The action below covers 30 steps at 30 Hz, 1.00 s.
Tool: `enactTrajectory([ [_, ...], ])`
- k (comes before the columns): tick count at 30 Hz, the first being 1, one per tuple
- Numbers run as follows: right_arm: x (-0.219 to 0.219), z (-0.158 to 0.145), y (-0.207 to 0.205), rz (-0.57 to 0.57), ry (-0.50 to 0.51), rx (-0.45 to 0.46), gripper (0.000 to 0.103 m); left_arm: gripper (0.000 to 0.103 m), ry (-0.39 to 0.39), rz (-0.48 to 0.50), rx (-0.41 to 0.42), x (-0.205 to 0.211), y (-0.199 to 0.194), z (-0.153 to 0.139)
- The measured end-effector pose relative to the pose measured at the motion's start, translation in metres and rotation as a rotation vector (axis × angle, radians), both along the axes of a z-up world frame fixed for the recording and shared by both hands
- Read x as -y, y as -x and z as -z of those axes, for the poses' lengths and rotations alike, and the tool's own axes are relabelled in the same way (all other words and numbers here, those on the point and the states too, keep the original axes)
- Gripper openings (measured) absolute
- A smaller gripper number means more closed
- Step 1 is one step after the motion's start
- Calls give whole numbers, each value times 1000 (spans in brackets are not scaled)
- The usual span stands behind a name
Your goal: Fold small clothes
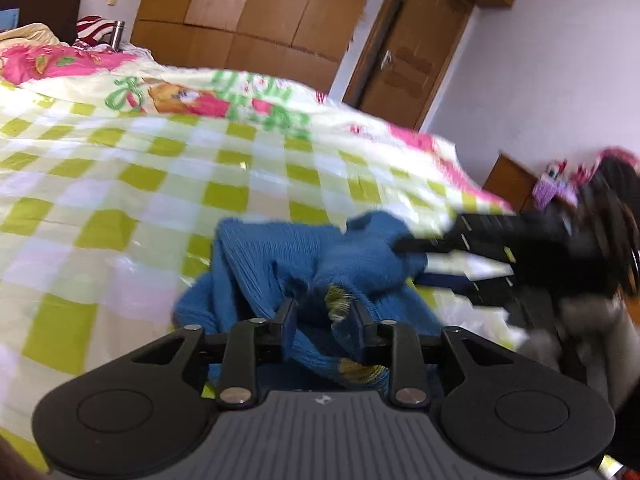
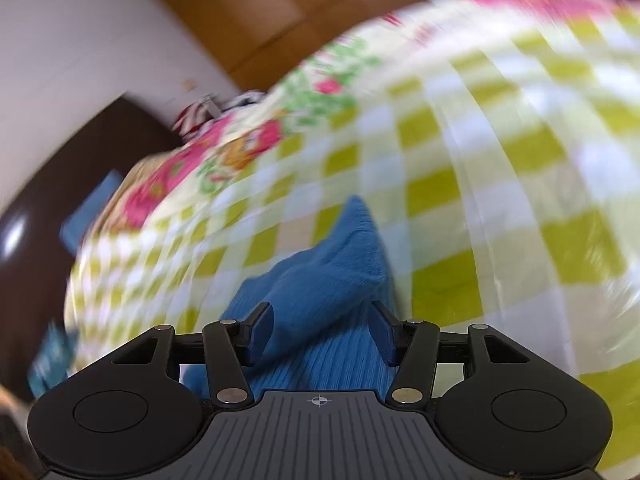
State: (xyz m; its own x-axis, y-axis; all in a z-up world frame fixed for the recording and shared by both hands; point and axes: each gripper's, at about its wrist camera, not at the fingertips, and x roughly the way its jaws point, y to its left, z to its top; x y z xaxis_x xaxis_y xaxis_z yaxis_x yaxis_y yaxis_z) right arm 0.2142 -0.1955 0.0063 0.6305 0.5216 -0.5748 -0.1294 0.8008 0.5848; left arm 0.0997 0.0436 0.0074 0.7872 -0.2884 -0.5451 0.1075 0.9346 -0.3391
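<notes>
A small blue knit garment (image 1: 304, 256) with a yellow-striped hem lies bunched on the green-and-white checked bedcover (image 1: 120, 176). My left gripper (image 1: 325, 314) has its fingers around a bunch of the blue knit, with cloth between them. My right gripper (image 1: 424, 250) comes in from the right in the left wrist view and is blurred, its fingertips at the garment's right edge. In the right wrist view the right gripper (image 2: 322, 320) has its jaws wide apart with the blue garment (image 2: 320, 280) lying between and under them.
The bedcover (image 2: 480, 160) fills most of both views. A wooden wardrobe (image 1: 256, 12) and door (image 1: 404, 52) stand behind the bed. A metal flask (image 1: 117, 34) and pink bedding (image 1: 44, 60) lie at the far left. Clutter (image 1: 560, 184) sits at right.
</notes>
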Motion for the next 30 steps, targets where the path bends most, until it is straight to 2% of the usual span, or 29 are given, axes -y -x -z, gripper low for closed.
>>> enactTrajectory([
  [3,-3,13,-22,60,-61,-38,51,42,-20,2,-50,6,0,10],
  [4,-8,11,-27,59,-58,-26,39,41,-20,-4,-58,5,2,11],
  [5,-14,6,-29,50,-46,-15,22,40,-9,-11,-60,2,5,11],
  [6,-18,1,-30,28,-40,-9,17,37,4,-21,-59,-1,8,10],
  [10,-49,-24,-32,-84,21,61,12,25,3,-39,-58,-5,15,9],
  [11,-58,-27,-34,-106,26,69,12,22,31,-41,-73,-8,18,11],
  [13,-77,-29,-38,-152,29,69,12,21,87,-56,-96,-16,24,14],
  [15,-98,-31,-39,-200,57,84,12,21,106,-69,-118,-23,31,16],
  [17,-120,-30,-37,-270,119,104,18,21,111,-87,-150,-31,34,22],
  [19,-136,-20,-40,-329,161,54,29,21,120,-99,-183,-38,37,27],
  [22,-136,-25,-23,-369,218,132,30,21,164,-107,-179,-47,45,24],
  [23,-132,-28,-14,-381,234,161,34,22,171,-94,-161,-48,47,20],
  [25,-120,-35,0,-390,263,213,36,25,149,-84,-124,-46,52,11],
  [27,-112,-39,12,-402,310,258,39,33,121,-52,-90,-37,52,2],
  [30,-112,-40,8,-404,340,278,44,43,55,-10,-53,-16,44,-4],
])
